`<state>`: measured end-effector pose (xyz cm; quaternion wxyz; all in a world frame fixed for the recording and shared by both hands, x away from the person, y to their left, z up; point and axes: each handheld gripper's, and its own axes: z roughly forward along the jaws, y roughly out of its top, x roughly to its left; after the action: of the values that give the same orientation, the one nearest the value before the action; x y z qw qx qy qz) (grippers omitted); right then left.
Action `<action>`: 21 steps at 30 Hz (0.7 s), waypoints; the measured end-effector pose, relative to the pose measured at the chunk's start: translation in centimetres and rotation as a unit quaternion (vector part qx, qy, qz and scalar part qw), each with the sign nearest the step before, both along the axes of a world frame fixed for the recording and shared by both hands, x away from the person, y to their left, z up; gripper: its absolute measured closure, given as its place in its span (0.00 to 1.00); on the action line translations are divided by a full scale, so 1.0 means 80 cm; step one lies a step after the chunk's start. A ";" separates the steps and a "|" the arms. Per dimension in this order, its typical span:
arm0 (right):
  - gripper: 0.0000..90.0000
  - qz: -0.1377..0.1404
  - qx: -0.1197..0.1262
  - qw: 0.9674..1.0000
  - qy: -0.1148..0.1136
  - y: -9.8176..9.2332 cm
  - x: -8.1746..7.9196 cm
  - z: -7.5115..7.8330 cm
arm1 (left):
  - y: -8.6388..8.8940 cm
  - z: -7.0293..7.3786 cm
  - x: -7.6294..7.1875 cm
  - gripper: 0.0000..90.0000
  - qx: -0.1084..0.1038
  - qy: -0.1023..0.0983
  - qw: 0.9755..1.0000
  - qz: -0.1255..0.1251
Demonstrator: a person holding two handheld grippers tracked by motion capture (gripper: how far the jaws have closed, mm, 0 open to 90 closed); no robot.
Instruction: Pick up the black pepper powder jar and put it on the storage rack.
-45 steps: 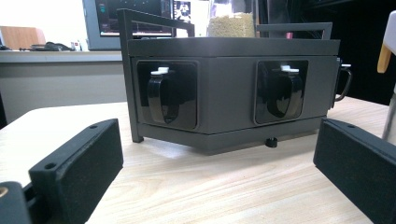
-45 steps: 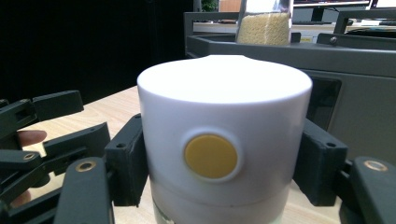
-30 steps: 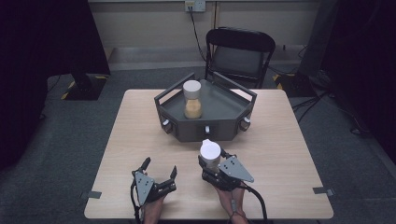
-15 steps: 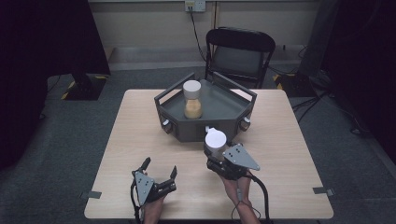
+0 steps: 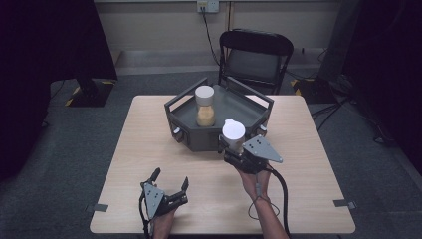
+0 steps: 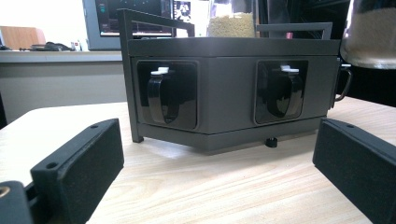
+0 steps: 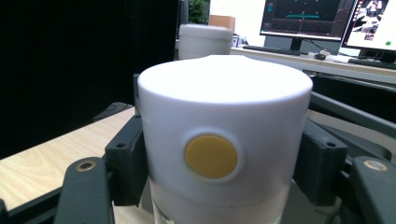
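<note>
Right gripper (image 5: pixel 234 149) clamped on white-capped jar (image 5: pixel 233 135), black pads pressed against both sides of the cap (yellow round dot on the cap front, seen in the right gripper view (image 7: pixel 211 156)). Jar held upright, lifted off the table, hovering just at the near-right edge of the dark grey tray (image 5: pixel 239 107); grainy beige contents visible at the top right of the left gripper view (image 6: pixel 371 37). Grey three-cornered plate on top of the gripper, cable trailing back toward the table's near edge.

Left gripper (image 5: pixel 171 186) with jaws spread wide, nothing between them, resting low near the table's near-left edge, pointing at the tray's front wall (two recessed black clips with white tabs on that wall, seen in the left gripper view). Both black pads (image 6: pixel 88 163) apart, bare wood between.

Second jar (image 5: pixel 205 106), white cap, same beige fill, standing upright inside the tray toward its left side. Tray sitting near the far edge of the light wooden table (image 5: pixel 149 149), roughly centred. Black folding chair (image 5: pixel 255 57) beyond the table's far edge. Monitors in the background of both gripper views.
</note>
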<state>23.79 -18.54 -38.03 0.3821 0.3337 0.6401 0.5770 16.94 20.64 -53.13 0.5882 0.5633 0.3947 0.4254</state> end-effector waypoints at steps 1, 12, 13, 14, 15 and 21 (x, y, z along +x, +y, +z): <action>0.34 -0.001 0.000 1.000 -0.001 0.000 0.002 0.003 | 0.000 0.000 0.000 0.01 0.000 0.000 1.000 0.000; 0.34 -0.013 0.009 1.000 -0.007 -0.004 0.024 0.026 | 0.000 0.000 0.000 0.01 0.000 0.000 1.000 0.000; 0.34 -0.014 0.010 1.000 -0.008 -0.004 0.025 0.028 | 0.000 0.000 0.000 0.01 0.000 0.000 1.000 0.000; 0.34 -0.015 0.011 1.000 -0.008 -0.005 0.028 0.030 | 0.000 0.000 0.000 0.01 0.000 0.000 1.000 0.000; 0.34 -0.015 0.011 1.000 -0.008 -0.005 0.028 0.030 | 0.000 0.000 0.000 0.01 0.000 0.000 1.000 0.000; 0.34 -0.018 0.024 1.000 -0.004 -0.007 0.042 0.041 | 0.000 0.000 0.000 0.01 0.000 0.000 1.000 0.000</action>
<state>27.14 -19.09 -34.74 0.3874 0.3519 0.6183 0.5864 16.94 20.64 -53.13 0.5882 0.5633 0.3947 0.4254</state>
